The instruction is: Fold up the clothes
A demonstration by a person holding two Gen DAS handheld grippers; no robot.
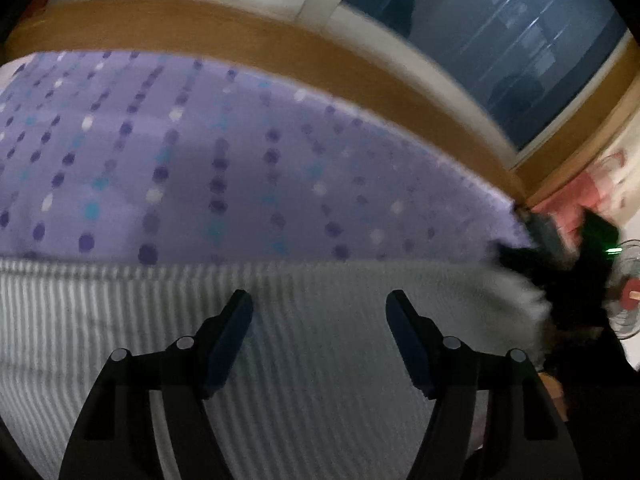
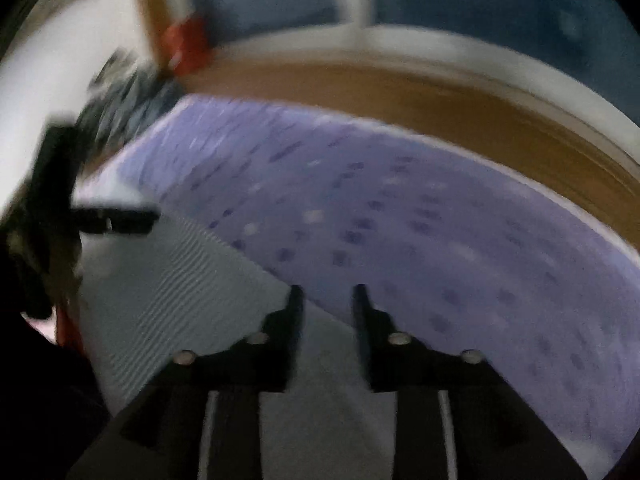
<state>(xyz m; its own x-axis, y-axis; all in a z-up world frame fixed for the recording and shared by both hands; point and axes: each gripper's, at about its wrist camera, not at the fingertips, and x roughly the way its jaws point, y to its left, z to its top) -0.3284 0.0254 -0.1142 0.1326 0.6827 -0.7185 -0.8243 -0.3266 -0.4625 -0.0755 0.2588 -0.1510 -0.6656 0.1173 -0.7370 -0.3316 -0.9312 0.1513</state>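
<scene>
Left wrist view: the left gripper point(image 1: 319, 300) hangs over a grey-and-white striped garment point(image 1: 312, 360), its jaws well apart with nothing between them. The garment lies flat on a bed covered by a purple dotted sheet point(image 1: 240, 152). Beyond the sheet runs a wooden ledge point(image 1: 248, 40) under a dark window point(image 1: 500, 40). At the right edge sit a small fan point(image 1: 628, 292), pink fabric point(image 1: 580, 200) and a blurred dark mass that cannot be identified.

Right wrist view, blurred: the right gripper point(image 2: 327, 292) is over the garment's edge point(image 2: 192, 300) where it meets the sheet, jaws narrowly apart, gripping nothing. A red object point(image 2: 186, 46) stands near the window frame.
</scene>
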